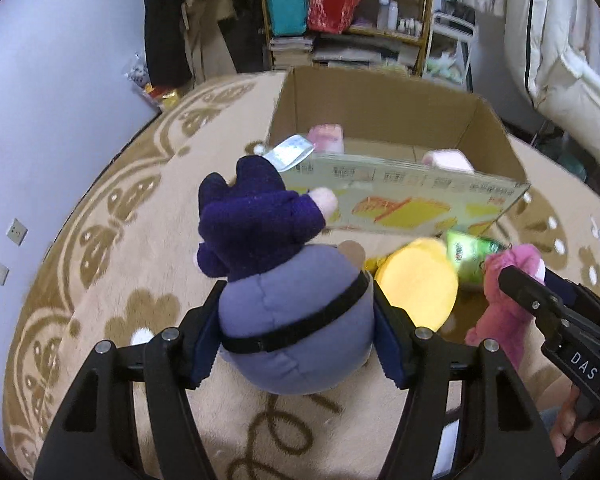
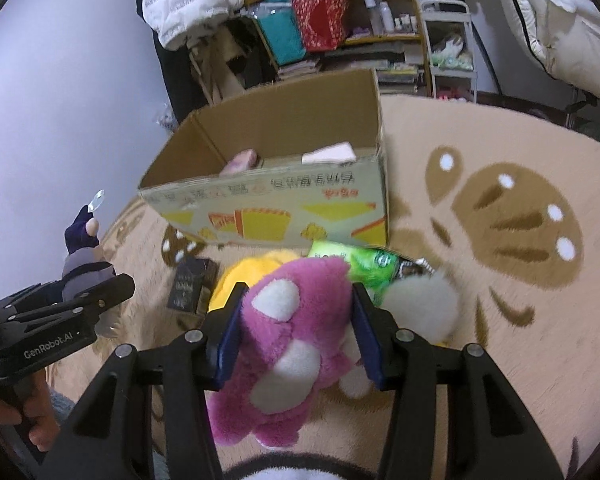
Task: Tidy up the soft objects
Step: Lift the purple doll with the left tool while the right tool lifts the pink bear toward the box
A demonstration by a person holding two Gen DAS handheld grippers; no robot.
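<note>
A grey-blue plush doll point(image 1: 296, 320) with a dark purple hood and a black strap round its body is clamped between the two blue pads of the left tool point(image 1: 294, 330); the pads press into its sides and the doll is held off the carpet point(image 1: 112, 280). A white paper tag point(image 1: 290, 152) sticks out from the top of the hood, at the far end from the tool.

A pink plush toy point(image 2: 288, 332) with white patches is gripped the same way by the right tool point(image 2: 296, 328), whose blue pads are sunk into the fur on both sides. From the left wrist view this tool is seen low on the right with the pink toy at its tip; from the right wrist view the left tool is seen at the left edge with the hooded doll ahead of it.

Ahead of both tools, an open cardboard box point(image 1: 400, 196) stands on the patterned beige carpet. Two pale pink soft items point(image 2: 244, 160) lie inside it near the front wall. Between the tools and the box, a yellow plush point(image 1: 420, 280) and a green packet point(image 1: 470, 252) are seen on the carpet. Beside the right tool a white fluffy item point(image 2: 420, 304) lies to its right, and a dark printed pack point(image 2: 192, 284) lies to its left. A person's hand point(image 2: 24, 420) is wrapped round the left tool's handle.
</note>
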